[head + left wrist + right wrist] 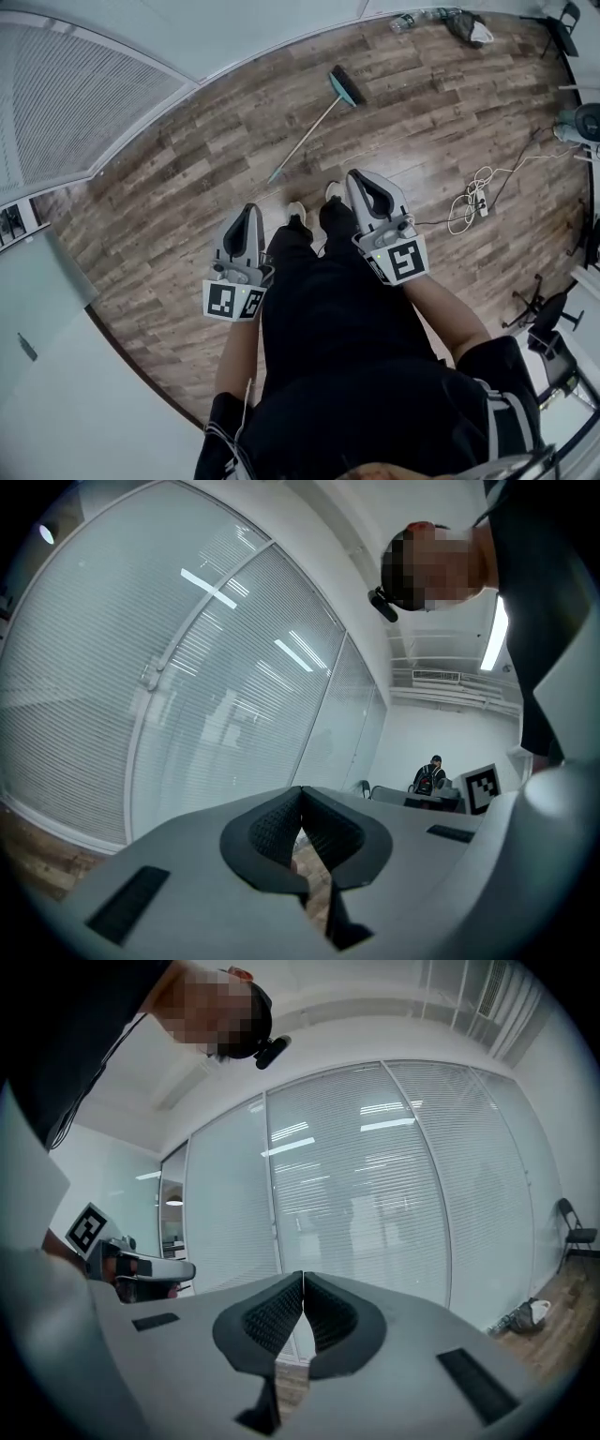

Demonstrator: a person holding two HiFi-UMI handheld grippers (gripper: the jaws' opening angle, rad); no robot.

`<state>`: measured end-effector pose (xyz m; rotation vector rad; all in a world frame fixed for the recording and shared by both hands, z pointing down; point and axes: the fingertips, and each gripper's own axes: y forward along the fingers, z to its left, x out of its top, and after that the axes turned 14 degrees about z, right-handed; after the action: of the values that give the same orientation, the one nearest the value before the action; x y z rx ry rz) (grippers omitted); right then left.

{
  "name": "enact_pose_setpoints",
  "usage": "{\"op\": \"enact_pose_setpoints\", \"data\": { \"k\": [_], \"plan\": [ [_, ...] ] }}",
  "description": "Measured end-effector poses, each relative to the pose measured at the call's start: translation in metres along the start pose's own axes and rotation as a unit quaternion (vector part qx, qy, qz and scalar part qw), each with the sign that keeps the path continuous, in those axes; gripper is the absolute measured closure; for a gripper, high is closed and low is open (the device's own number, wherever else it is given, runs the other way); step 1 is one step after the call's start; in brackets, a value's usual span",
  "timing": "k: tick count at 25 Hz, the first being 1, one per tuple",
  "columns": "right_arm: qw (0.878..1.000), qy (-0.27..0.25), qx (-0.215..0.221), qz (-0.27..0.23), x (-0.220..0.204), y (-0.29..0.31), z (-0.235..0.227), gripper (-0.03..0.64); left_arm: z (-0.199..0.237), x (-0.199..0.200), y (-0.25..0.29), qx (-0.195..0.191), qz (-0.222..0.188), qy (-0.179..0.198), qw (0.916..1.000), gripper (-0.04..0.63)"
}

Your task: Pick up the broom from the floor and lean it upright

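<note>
the broom (309, 131) lies flat on the wood floor (169, 206), its teal head farthest from the person. the left gripper (249, 210) and right gripper (356, 176) hang above the shoes (296, 212), well apart from it, both empty.

We hold both grippers out ahead of our body, pointing forward and roughly level. Our left gripper (248, 214) has its jaws pressed together on nothing. Our right gripper (361, 180), slightly further forward, is likewise closed and empty.
</note>
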<state>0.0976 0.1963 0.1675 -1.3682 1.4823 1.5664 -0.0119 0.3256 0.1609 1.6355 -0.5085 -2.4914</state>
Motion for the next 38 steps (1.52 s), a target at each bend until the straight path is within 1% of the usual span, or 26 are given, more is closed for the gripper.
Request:
{"op": "enact_pose_setpoints", "data": {
  "k": [2,4,5,9,12,15,16,18,21,24,26,28,31,33,34,35,38],
  "plan": [
    [1.000,-0.008,0.014,0.002,-0.004,0.014,-0.014,0.600,-0.004,-0.004,0.003,0.015,-0.001,-0.004,0.9999,0.578],
    [0.999,-0.022,0.023,0.020,-0.014,0.033,-0.023,0.600,-0.002,-0.007,0.002,0.031,-0.003,-0.008,0.9995,0.578],
    [0.999,-0.037,0.026,0.031,-0.021,0.044,-0.026,0.600,0.000,-0.009,0.002,0.036,-0.004,-0.010,0.9993,0.578],
    [0.990,-0.118,0.045,0.066,-0.053,0.092,-0.036,0.598,0.011,-0.024,0.021,0.027,0.004,-0.015,0.9995,0.578],
    [0.983,-0.144,0.056,0.094,-0.081,0.114,-0.037,0.598,0.024,-0.031,0.027,0.035,0.004,-0.023,0.9991,0.578],
    [0.971,-0.175,0.064,0.148,-0.119,0.132,-0.043,0.598,0.050,-0.044,0.037,0.059,0.003,-0.044,0.9973,0.578],
    [0.967,-0.187,0.066,0.158,-0.128,0.141,-0.047,0.598,0.059,-0.048,0.043,0.066,0.005,-0.051,0.9964,0.578],
    [0.959,-0.213,0.076,0.168,-0.143,0.157,-0.053,0.598,0.074,-0.054,0.052,0.080,0.009,-0.059,0.9950,0.578],
    [0.947,-0.241,0.095,0.188,-0.171,0.173,-0.057,0.597,0.085,-0.062,0.058,0.092,0.004,-0.059,0.9940,0.578],
    [0.939,-0.269,0.083,0.196,-0.201,0.205,-0.079,0.597,0.101,-0.073,0.075,0.093,-0.004,-0.052,0.9943,0.578],
    [0.928,-0.302,0.070,0.206,-0.223,0.229,-0.100,0.597,0.112,-0.085,0.089,0.092,-0.007,-0.049,0.9945,0.578],
    [0.919,-0.322,0.066,0.220,-0.248,0.250,-0.116,0.597,0.123,-0.101,0.100,0.092,-0.008,-0.044,0.9947,0.578],
    [0.911,-0.330,0.071,0.235,-0.291,0.282,-0.137,0.597,0.143,-0.128,0.121,0.091,-0.009,-0.038,0.9951,0.578],
    [0.904,-0.341,0.079,0.244,-0.326,0.304,-0.147,0.597,0.159,-0.149,0.139,0.088,-0.010,-0.037,0.9954,0.578],
    [0.898,-0.353,0.086,0.249,-0.346,0.315,-0.150,0.597,0.167,-0.160,0.148,0.085,-0.010,-0.038,0.9956,0.578],
    [0.889,-0.370,0.093,0.254,-0.367,0.326,-0.153,0.597,0.175,-0.172,0.158,0.082,-0.011,-0.040,0.9957,0.578],
    [0.855,-0.432,0.114,0.263,-0.431,0.356,-0.161,0.597,0.198,-0.213,0.188,0.070,-0.010,-0.041,0.9966,0.578]
  ]
}}
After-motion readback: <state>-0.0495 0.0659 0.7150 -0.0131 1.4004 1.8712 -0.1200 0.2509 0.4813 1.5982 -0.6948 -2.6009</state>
